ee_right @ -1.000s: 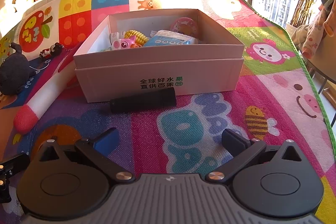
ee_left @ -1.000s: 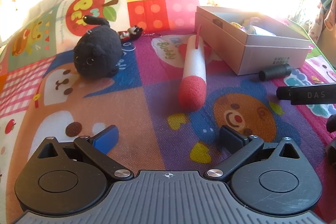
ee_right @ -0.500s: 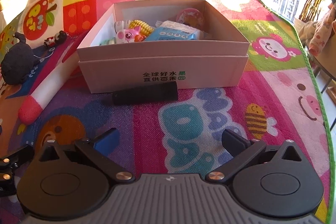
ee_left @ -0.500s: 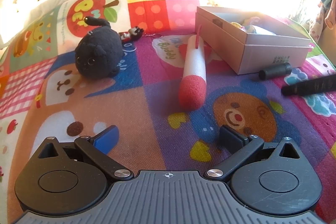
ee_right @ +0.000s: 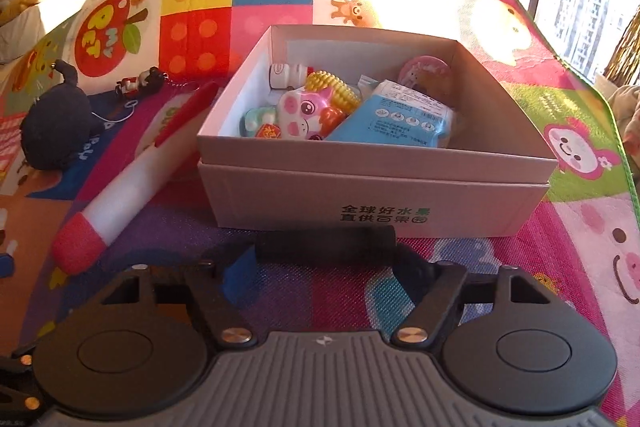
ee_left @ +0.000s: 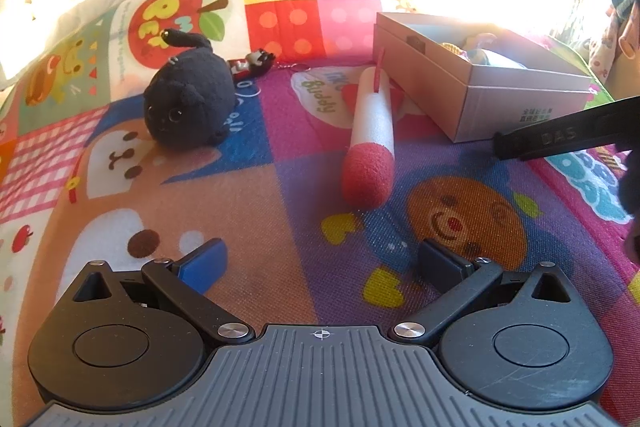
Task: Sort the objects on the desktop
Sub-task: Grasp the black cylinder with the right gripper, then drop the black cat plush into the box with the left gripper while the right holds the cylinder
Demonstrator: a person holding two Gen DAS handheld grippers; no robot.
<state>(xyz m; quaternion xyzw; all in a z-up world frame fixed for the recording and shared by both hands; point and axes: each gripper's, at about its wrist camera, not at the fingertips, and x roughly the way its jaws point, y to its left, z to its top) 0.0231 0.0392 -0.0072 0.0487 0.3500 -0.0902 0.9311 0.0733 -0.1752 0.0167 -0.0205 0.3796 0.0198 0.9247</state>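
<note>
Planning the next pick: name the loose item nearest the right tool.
The black cylinder, lying along the box's front between the right tool's open fingers.

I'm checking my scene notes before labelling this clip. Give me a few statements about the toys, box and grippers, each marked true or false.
1. The black cylinder lies on the mat in front of the box. True.
2. The black plush cat is inside the box. False: it sits on the mat, left of the foam stick.
3. The right gripper has its fingers spread on either side of the cylinder. True.
4. The left gripper holds the foam stick. False: it is open and empty.
5. The box is empty. False: it holds a pink pig toy and a blue packet.
</note>
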